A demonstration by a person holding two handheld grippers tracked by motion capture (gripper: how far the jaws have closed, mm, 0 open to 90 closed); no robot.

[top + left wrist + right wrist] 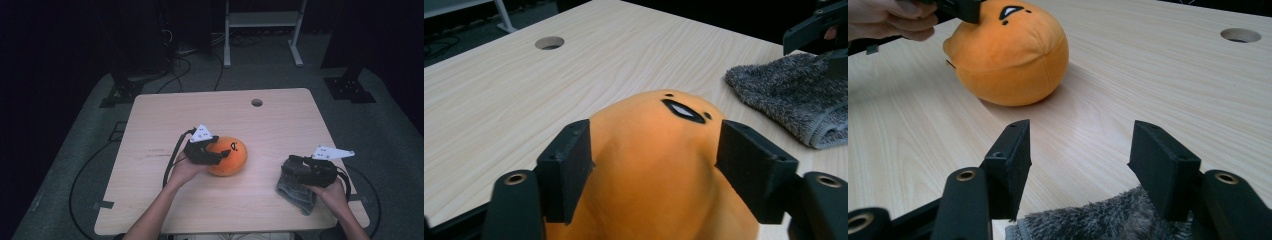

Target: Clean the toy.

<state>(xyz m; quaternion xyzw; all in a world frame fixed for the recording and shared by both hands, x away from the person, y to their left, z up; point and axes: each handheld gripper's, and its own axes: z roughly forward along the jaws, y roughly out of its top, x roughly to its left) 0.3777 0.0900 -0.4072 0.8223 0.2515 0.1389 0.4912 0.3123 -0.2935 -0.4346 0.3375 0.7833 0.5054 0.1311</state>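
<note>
We see an orange plush toy (229, 156), round and soft, with a small black mouth and dots stitched on its upper side, lying on the pale wooden table (280, 125) a little left of the middle. In the left gripper view the toy (659, 165) bulges up between the two black jaws, and the inner faces of both jaws lie against its sides; whether they squeeze it or merely touch it we cannot tell. From above, the left gripper (212, 152) sits over the left part of the toy, borne by the left hand (184, 170), with a grey three-cornered plate on top.

In the right gripper view the toy (1008, 55) rests flat on the wood, well apart from the near jaws.

To the right, near the table's front right corner, lies a grey fuzzy cloth (296, 194), crumpled. The right gripper (290, 167) hovers over the cloth's upper edge, held by the right hand (331, 192). In its own view its jaws stand spread with bare table between them, and the cloth (1108, 220) lies low between their bases, not pinched.

A round hole (257, 102) is cut in the far part of the table top.
</note>
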